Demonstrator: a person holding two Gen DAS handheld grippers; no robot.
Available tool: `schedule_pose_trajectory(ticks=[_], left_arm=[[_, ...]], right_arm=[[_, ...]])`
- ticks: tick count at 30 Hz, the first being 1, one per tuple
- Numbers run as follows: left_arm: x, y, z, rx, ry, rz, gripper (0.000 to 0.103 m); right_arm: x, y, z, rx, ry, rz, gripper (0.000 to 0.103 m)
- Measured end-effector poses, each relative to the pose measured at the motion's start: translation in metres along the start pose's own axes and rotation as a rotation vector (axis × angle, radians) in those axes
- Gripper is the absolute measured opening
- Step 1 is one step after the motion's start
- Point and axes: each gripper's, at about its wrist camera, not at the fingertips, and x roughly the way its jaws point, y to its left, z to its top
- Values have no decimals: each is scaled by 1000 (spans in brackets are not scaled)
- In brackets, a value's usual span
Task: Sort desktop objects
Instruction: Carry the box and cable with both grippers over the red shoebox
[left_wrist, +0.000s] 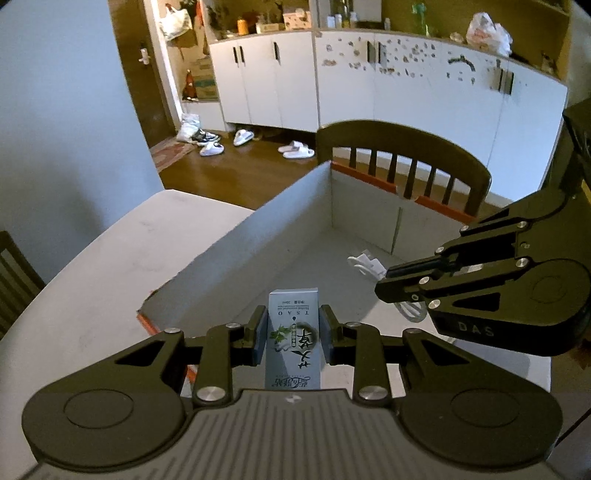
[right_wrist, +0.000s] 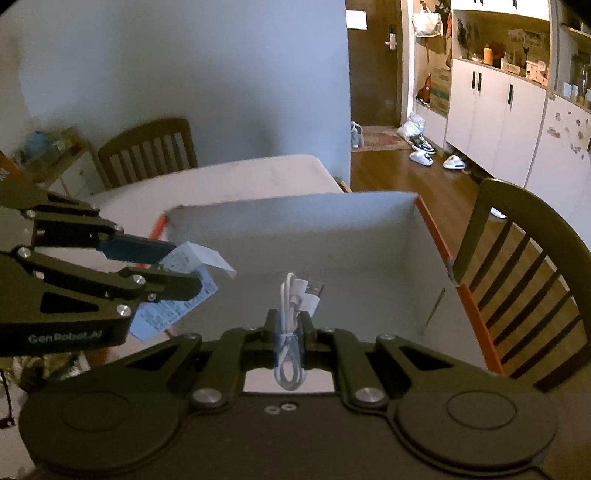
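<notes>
A small pale-blue carton (left_wrist: 293, 339) is clamped between the blue pads of the left gripper (left_wrist: 293, 334), at six o'clock in the left wrist view, held above the open grey box (left_wrist: 243, 254) on the table (left_wrist: 96, 266). A coiled white USB cable (right_wrist: 291, 317) is pinched by the right gripper (right_wrist: 290, 334), likewise over the box, its plugs pointing toward twelve o'clock.
</notes>
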Motion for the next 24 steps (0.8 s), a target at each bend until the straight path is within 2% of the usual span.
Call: schedule_pose_trajectory(ticks=[12,24], left_arm=[[49,-6,9,64,99,-37,28],[95,-8,8,124,241,-44,28]], right_arm=[[36,-23,-5,22,86,-15,8],[60,-24,-3,0,197,-16,8]])
